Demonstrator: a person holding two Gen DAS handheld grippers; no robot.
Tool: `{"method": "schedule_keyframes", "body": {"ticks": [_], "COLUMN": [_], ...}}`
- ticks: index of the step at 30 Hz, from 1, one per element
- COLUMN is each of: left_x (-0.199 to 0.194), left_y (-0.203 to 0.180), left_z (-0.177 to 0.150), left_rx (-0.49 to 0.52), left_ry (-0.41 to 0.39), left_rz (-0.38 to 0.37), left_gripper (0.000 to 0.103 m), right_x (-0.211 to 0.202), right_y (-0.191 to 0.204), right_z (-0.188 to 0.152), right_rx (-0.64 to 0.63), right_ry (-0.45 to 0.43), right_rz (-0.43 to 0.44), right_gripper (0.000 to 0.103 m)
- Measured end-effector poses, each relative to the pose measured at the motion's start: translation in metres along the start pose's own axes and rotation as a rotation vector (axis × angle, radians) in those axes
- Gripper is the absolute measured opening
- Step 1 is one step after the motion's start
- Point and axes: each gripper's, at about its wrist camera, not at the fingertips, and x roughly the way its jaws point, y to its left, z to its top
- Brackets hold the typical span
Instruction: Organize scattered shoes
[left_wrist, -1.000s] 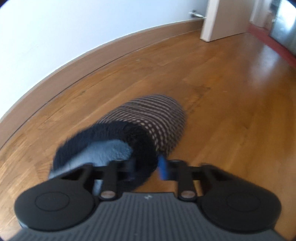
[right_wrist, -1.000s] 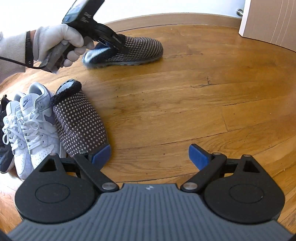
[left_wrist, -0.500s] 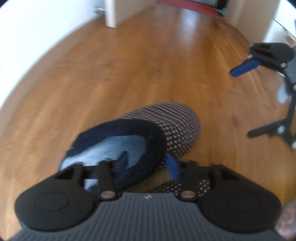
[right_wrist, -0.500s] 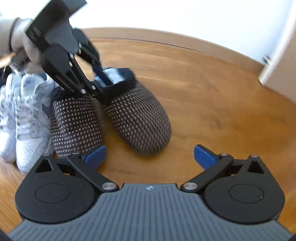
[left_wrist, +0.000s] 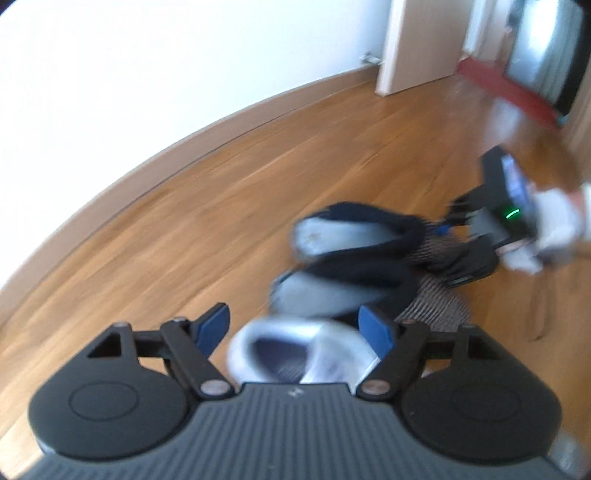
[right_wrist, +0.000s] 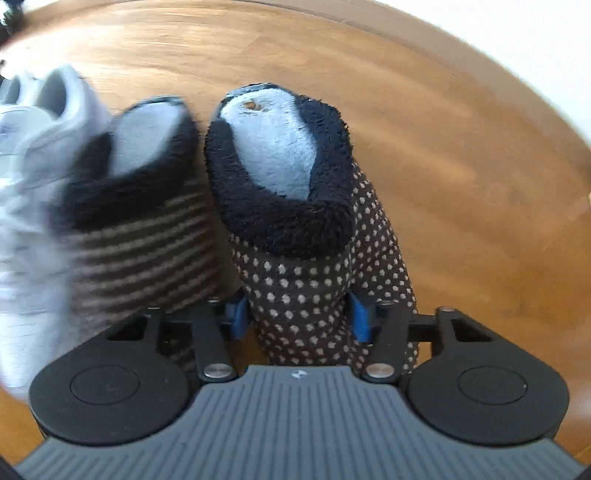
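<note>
While the right gripper (right_wrist: 297, 314) closes around the dotted slipper's (right_wrist: 314, 258) toe at six o'clock, the left gripper (left_wrist: 293, 326) opens (empty). Next, I'd judge: nudge it flush against its mate (right_wrist: 144, 229).

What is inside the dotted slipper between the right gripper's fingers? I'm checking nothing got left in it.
The dotted slipper shows a pale blue fleece insole with one small brownish speck; the toe end is covered.

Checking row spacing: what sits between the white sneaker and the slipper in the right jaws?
The other dotted slipper, blurred, sits between the white sneaker and the held slipper. The right gripper has its jaws closing around that slipper's toe. Right wrist view.
</note>
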Motion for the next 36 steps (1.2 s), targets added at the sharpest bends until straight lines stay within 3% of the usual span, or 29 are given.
{"method": "schedule_keyframes", "body": {"ticks": [6, 13, 15, 17, 18, 19, 20, 22, 24, 28, 30, 31, 32, 33, 34, 36], "left_x": [-0.039, -0.074, -0.084, -0.095, -0.104, -0.116, -0.128, -0.150, -0.171, -0.214, -0.224, -0.230, -0.231, -0.231, -0.232, -0.237], "left_y": [0.021, 0.025, 0.021, 0.017, 0.016, 0.016, 0.016, 0.017, 0.019, 0.028, 0.033, 0.037, 0.039, 0.044, 0.046, 0.051], "left_z": [-0.039, -0.093, -0.107, -0.118, -0.125, -0.134, -0.144, -0.159, -0.172, -0.196, -0.209, -0.220, -0.224, -0.232, -0.237, -0.245], "left_rx": [-0.104, -0.163, -0.149, -0.134, -0.130, -0.132, -0.136, -0.152, -0.167, -0.223, -0.289, -0.337, -0.351, -0.366, -0.366, -0.386], "left_ry": [0.055, 0.130, 0.170, 0.204, 0.220, 0.238, 0.248, 0.253, 0.252, 0.184, 0.147, 0.122, 0.119, 0.132, 0.137, 0.128], "left_rz": [0.026, -0.014, -0.005, 0.017, 0.030, 0.047, 0.061, 0.086, 0.117, 0.217, 0.240, 0.249, 0.248, 0.244, 0.260, 0.303], "left_gripper": [0.076, 0.076, 0.076, 0.076, 0.076, 0.076, 0.076, 0.076, 0.078, 0.084, 0.090, 0.090, 0.090, 0.090, 0.090, 0.090], "right_x": [-0.005, -0.015, -0.024, -0.049, -0.061, -0.084, -0.098, -0.107, -0.099, -0.070, -0.044, -0.024, -0.013, -0.003, -0.003, -0.011], "right_y": [-0.012, -0.004, -0.007, -0.021, -0.022, -0.026, -0.028, -0.023, 0.004, 0.065, 0.086, 0.095, 0.097, 0.099, 0.106, 0.111], "right_z": [-0.004, -0.012, -0.013, -0.010, -0.008, -0.007, -0.004, 0.011, 0.032, 0.055, 0.055, 0.054, 0.050, 0.045, 0.042, 0.042], "right_rx": [0.190, 0.191, 0.209, 0.304, 0.340, 0.395, 0.422, 0.404, 0.257, -0.027, -0.070, -0.060, -0.032, -0.006, 0.006, 0.047], "right_ry": [0.048, 0.110, 0.104, 0.033, -0.014, -0.108, -0.169, -0.193, -0.164, -0.055, 0.029, 0.095, 0.128, 0.152, 0.135, 0.125], "right_rz": [0.039, 0.052, 0.050, 0.052, 0.037, 0.026, 0.048, 0.118, 0.119, 0.130, 0.047, -0.018, -0.019, -0.023, -0.039, -0.033], "right_gripper": [0.044, 0.046, 0.054, 0.073, 0.092, 0.103, 0.103, 0.102, 0.102, 0.097, 0.092, 0.060, 0.048, 0.045, 0.033, 0.030]}}
